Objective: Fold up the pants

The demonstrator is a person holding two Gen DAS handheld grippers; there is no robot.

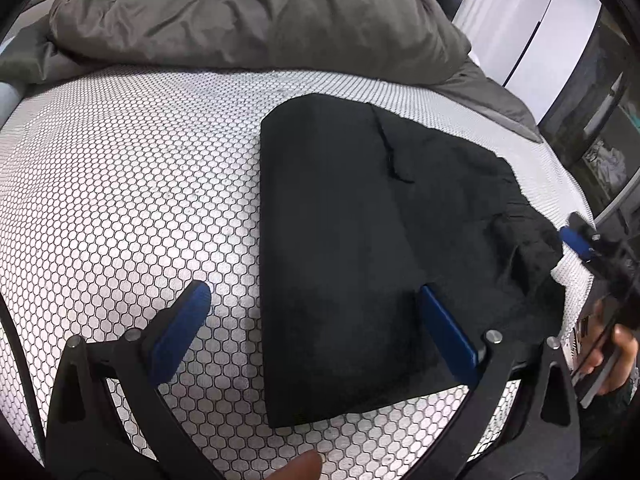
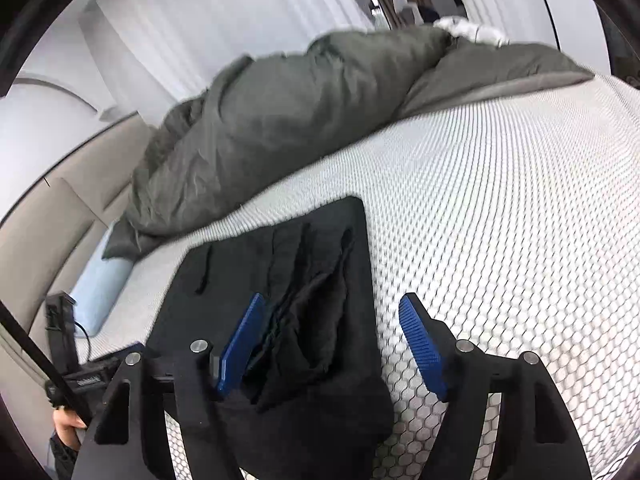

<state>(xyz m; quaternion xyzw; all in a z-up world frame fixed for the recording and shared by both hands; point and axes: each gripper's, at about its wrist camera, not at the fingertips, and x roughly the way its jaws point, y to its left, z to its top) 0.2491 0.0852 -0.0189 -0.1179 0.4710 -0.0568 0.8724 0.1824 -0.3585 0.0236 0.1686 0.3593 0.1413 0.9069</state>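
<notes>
pants: black, folded compact on bed, right of centre, I judge nearly done.
left tool: released, straddling near-left edge, prob. to neaten.
right tool: released, over bunched right end.

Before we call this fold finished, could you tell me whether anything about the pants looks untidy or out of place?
Mostly neat: the pants lie flat on the mattress with a clean left edge. The right end is bunched, its layers rumpled and uneven, and a loose drawstring trails across the top. Both grippers, left and right, are open, holding nothing.
</notes>
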